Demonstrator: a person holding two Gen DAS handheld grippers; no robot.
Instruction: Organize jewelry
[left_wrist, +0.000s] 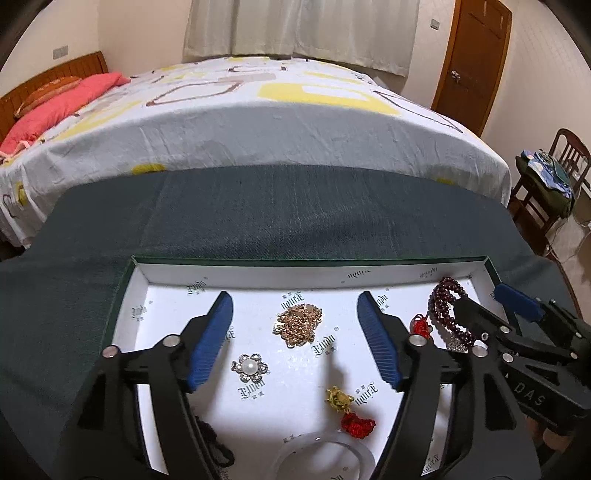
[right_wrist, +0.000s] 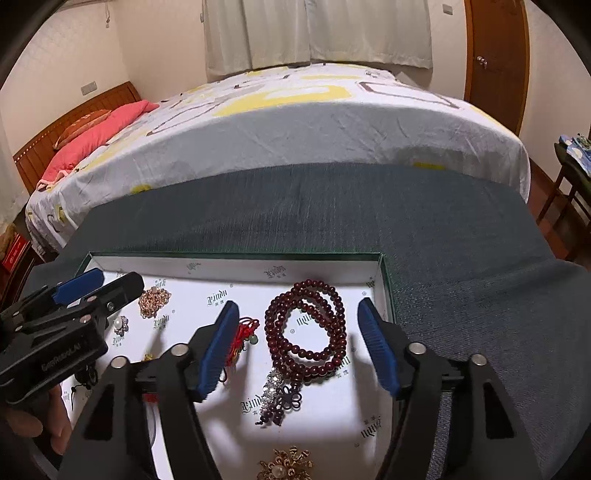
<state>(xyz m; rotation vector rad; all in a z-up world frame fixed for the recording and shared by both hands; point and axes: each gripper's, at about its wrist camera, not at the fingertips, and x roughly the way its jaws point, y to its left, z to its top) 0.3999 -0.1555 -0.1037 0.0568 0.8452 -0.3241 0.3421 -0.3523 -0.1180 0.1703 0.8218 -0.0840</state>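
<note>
A shallow white tray (left_wrist: 173, 273) with a green rim (right_wrist: 386, 291) sits on a dark grey cloth. My left gripper (left_wrist: 295, 314) is open above a gold chain (left_wrist: 299, 323), a pearl flower brooch (left_wrist: 250, 367) and a gold charm with a red tassel (left_wrist: 349, 410). A clear bangle (left_wrist: 325, 454) lies at the near edge. My right gripper (right_wrist: 297, 314) is open above a dark red bead necklace (right_wrist: 306, 332) with a silver and black tassel (right_wrist: 277, 395). A red knot charm (right_wrist: 245, 332) lies by its left finger. A gold brooch (right_wrist: 286, 467) lies nearest.
The grey cloth (left_wrist: 280, 218) covers the table around the tray. A bed with a white and yellow sheet (left_wrist: 258, 122) stands right behind it. A chair piled with clothes (left_wrist: 546, 177) stands at the right. A black cord (left_wrist: 214, 443) lies at the tray's near left.
</note>
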